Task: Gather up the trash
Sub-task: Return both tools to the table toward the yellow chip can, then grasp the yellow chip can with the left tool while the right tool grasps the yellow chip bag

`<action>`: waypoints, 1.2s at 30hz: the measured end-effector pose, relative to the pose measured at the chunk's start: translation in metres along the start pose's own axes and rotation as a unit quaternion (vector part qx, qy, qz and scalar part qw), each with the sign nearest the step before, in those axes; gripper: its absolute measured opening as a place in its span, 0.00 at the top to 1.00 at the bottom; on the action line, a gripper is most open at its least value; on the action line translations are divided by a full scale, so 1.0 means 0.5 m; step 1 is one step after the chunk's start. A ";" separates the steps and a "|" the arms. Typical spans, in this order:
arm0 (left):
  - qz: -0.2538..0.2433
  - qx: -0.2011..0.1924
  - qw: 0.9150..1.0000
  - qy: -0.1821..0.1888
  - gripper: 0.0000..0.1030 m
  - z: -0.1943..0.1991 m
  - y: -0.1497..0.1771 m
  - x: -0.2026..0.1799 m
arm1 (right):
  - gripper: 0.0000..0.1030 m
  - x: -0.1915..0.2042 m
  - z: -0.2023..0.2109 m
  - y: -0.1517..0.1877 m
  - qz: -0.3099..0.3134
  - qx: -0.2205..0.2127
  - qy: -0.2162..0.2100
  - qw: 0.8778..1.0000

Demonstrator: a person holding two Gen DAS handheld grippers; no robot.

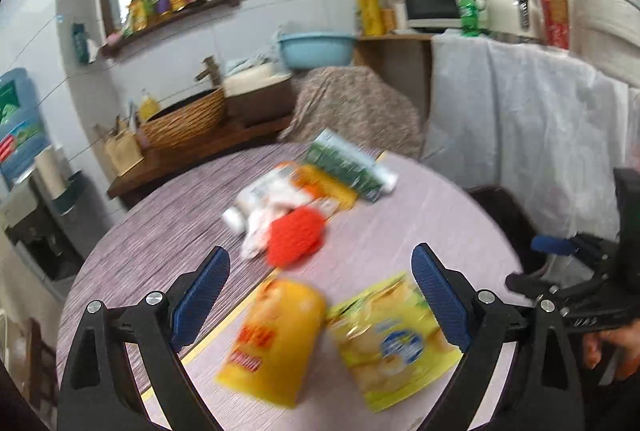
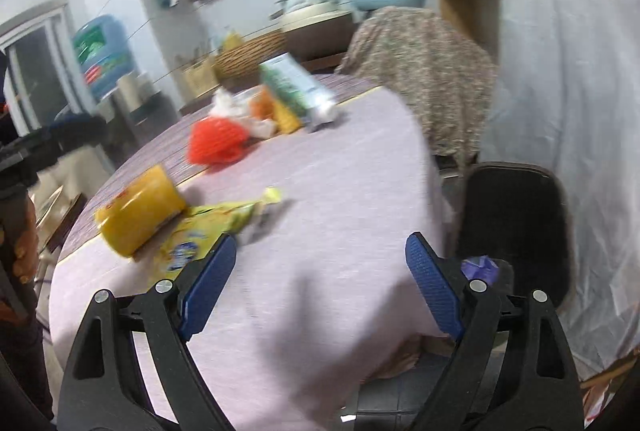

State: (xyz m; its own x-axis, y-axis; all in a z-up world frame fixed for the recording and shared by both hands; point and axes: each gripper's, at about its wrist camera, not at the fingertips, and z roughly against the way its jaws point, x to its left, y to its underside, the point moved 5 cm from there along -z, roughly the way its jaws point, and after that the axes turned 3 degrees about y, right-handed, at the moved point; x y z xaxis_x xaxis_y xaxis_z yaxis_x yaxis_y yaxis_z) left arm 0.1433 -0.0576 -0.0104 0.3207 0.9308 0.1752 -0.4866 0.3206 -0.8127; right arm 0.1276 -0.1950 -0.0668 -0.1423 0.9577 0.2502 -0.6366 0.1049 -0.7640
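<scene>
Trash lies on a round table [image 1: 400,231] with a lilac cloth. Nearest are a yellow cup-shaped container [image 1: 276,341] on its side and a flat yellow snack bag [image 1: 392,339]. Farther off lie a red net [image 1: 296,235], crumpled white plastic [image 1: 256,227], orange and yellow wrappers [image 1: 320,187] and a green-white box [image 1: 352,163]. My left gripper [image 1: 320,295] hangs open above the yellow container and bag, touching neither. My right gripper [image 2: 320,283] is open over bare cloth near the table's right edge [image 2: 424,167]; the yellow container [image 2: 140,211] and snack bag [image 2: 204,231] lie to its left.
A black chair [image 2: 516,223] stands at the table's right, a patterned covered chair [image 1: 356,107] behind it, and a white draped sheet [image 1: 520,119] to the right. A wooden counter with a woven basket [image 1: 184,123] runs along the back wall. The right gripper's body [image 1: 580,295] shows in the left wrist view.
</scene>
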 end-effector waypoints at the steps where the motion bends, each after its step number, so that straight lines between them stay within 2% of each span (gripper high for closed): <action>1: 0.004 0.005 1.000 -0.003 0.12 -0.001 0.009 0.011 | 0.17 0.013 -0.001 0.005 0.005 0.003 -0.003 1.000; 5: 0.030 0.037 0.999 -0.009 0.12 -0.021 0.050 0.066 | 0.17 0.061 -0.028 0.003 0.031 0.017 0.000 0.999; 8: 0.051 0.042 0.998 -0.006 0.12 -0.022 0.067 0.097 | 0.18 0.077 -0.056 -0.008 0.024 0.029 0.001 0.999; 11: 0.055 0.040 0.998 -0.007 0.12 -0.021 0.080 0.114 | 0.29 0.085 -0.085 -0.019 0.028 0.038 0.019 0.999; 14: 0.053 0.041 0.998 -0.002 0.12 -0.027 0.089 0.120 | 0.32 0.098 -0.111 -0.028 0.024 0.050 0.020 0.998; 17: 0.038 0.051 0.998 -0.002 0.12 -0.041 0.091 0.112 | 0.44 0.107 -0.136 -0.030 0.033 0.068 0.035 0.997; 22: 0.009 0.075 0.997 0.011 0.12 -0.066 0.094 0.103 | 0.62 0.121 -0.161 -0.019 0.029 0.090 0.030 0.995; 24: -0.004 0.095 0.995 0.016 0.12 -0.085 0.096 0.102 | 0.76 0.123 -0.166 -0.014 0.027 0.095 0.022 0.995; 26: -0.012 0.112 0.993 0.020 0.12 -0.103 0.100 0.108 | 0.85 0.123 -0.166 -0.012 0.028 0.093 0.016 0.995; 30: -0.014 0.144 0.989 0.041 0.12 -0.132 0.109 0.118 | 0.91 0.127 -0.150 -0.018 0.031 0.075 -0.003 0.997; 36: -0.021 0.188 0.980 0.065 0.12 -0.168 0.113 0.119 | 0.94 0.134 -0.119 -0.037 0.049 0.045 -0.003 0.998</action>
State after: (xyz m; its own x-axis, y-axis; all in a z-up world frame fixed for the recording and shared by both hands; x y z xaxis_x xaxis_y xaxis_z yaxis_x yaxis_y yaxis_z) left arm 0.2030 0.0010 -0.0924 0.4364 0.8928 0.1116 -0.7275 0.4231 -0.5401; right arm 0.1747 -0.1166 -0.0714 -0.2113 0.9604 0.1816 -0.6852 -0.0131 -0.7282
